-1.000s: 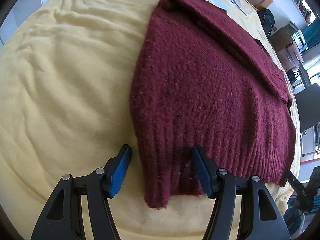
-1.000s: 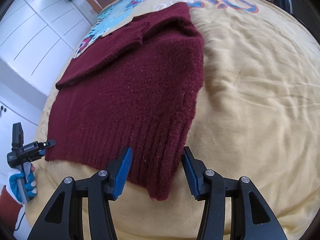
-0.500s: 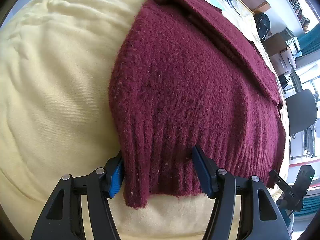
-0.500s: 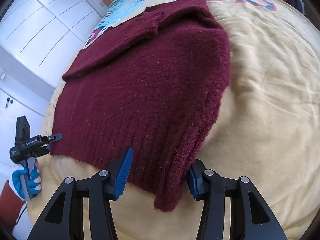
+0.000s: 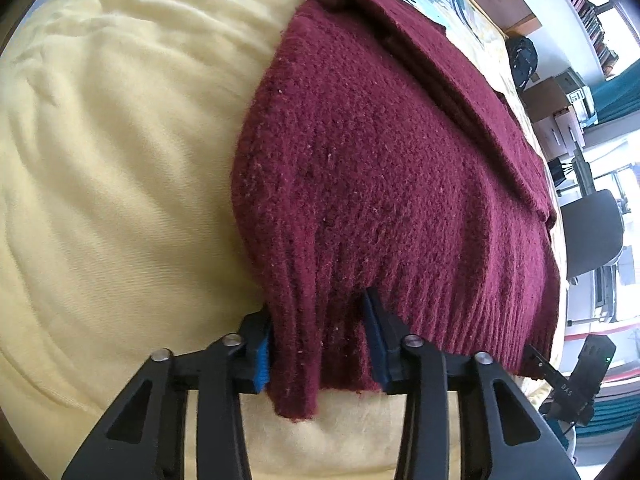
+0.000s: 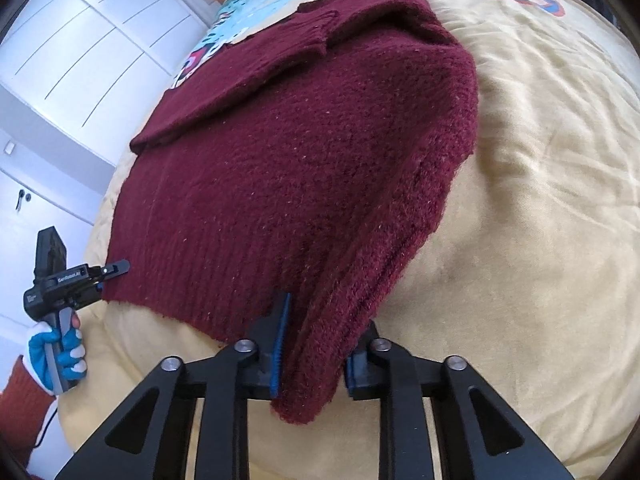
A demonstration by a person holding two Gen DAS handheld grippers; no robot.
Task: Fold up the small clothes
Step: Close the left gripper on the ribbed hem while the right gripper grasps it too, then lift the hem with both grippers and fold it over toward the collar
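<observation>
A dark red knitted sweater (image 5: 380, 168) lies flat on a yellow bedspread (image 5: 120, 160), one sleeve folded across its top. My left gripper (image 5: 320, 320) has the hem's left corner bunched between its blue pads; its jaws are closing and both pads press the knit. In the right wrist view the same sweater (image 6: 300, 160) fills the middle, and my right gripper (image 6: 316, 344) holds the hem's right corner, jaws closing with the fabric squeezed between them. Across the hem, each wrist view also shows the other hand's gripper: the left gripper (image 6: 72, 280) and the right gripper (image 5: 568, 380).
A gloved hand (image 6: 56, 356) grips the left tool's handle at the bed's edge. White wardrobe doors (image 6: 60, 60) stand beyond the bed. A dark chair (image 5: 592, 232) and cardboard boxes (image 5: 556, 112) stand past the far side. A colourful print (image 6: 248, 12) covers the bedspread's head end.
Both grippers slid forward over the hem corners, then their jaws narrowed onto the knit. Each corner is now bunched between the pads where it lay flat before.
</observation>
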